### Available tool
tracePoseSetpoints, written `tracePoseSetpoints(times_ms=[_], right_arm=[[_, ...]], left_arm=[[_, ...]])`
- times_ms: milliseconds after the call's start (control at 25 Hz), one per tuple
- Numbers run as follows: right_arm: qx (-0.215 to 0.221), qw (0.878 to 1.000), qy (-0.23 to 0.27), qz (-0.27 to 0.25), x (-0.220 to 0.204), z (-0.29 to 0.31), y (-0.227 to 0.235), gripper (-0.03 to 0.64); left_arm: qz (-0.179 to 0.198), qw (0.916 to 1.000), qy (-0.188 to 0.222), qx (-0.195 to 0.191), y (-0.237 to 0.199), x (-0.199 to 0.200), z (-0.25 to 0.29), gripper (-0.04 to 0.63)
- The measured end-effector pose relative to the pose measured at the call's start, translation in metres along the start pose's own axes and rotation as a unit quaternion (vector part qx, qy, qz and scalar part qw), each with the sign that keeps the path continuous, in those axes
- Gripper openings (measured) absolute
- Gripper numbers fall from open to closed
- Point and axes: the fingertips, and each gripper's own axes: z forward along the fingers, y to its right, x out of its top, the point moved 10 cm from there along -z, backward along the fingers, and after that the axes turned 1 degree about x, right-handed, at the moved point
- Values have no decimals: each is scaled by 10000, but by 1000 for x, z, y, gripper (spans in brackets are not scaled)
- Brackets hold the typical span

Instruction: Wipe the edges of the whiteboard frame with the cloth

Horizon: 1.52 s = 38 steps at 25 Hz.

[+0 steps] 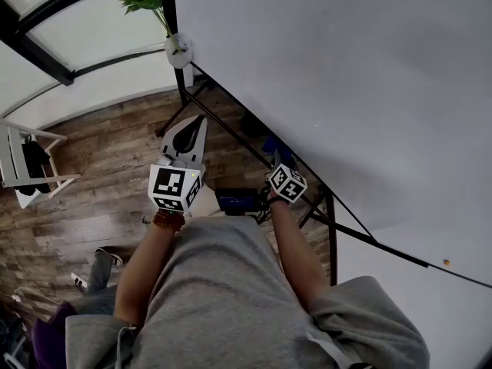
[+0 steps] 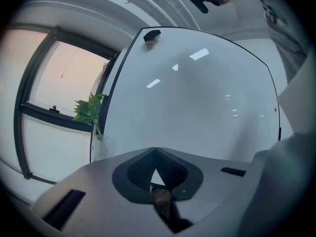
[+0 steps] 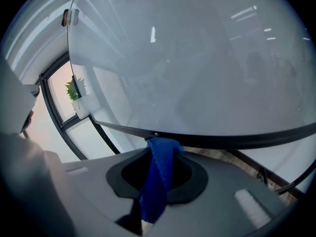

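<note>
The whiteboard (image 1: 346, 75) fills the right of the head view, with its black frame (image 1: 231, 108) running diagonally down to the right. My right gripper (image 1: 278, 164) is at the frame's lower edge, shut on a blue cloth (image 3: 157, 181). In the right gripper view the cloth's top touches the dark frame bar (image 3: 222, 139), right at the tips of the right gripper (image 3: 160, 144). My left gripper (image 1: 188, 141) hangs left of the board, apart from it. The left gripper (image 2: 155, 151) is shut with nothing between its jaws and points at the whiteboard (image 2: 197, 98).
A potted plant (image 1: 178, 48) hangs at the board's far corner. An eraser (image 2: 152, 35) sits on the board's top edge. The stand's black legs (image 1: 332, 237) reach down to the wooden floor. A white rack (image 1: 27, 164) is at the left, a dark screen (image 1: 237, 200) below my hands.
</note>
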Motion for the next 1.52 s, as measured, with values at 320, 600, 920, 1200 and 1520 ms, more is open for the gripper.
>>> tracePoseSetpoints(times_ms=[320, 600, 920, 1200, 1520], right_arm=[[208, 9998, -56, 50, 3, 14, -17, 80], [278, 9989, -31, 383, 3, 18, -26, 80], [207, 9983, -18, 538, 3, 27, -42, 80], [185, 9984, -25, 536, 6, 36, -58, 80], [199, 9984, -80, 527, 7, 51, -77, 80]], left_arm=[[-32, 9999, -34, 134, -10, 2, 5, 9], [13, 9995, -91, 295, -19, 8, 2, 9], [58, 9993, -216, 299, -33, 14, 5, 9], [72, 9992, -342, 179, -45, 15, 9, 9], [52, 9989, -434, 182, -72, 18, 18, 9]])
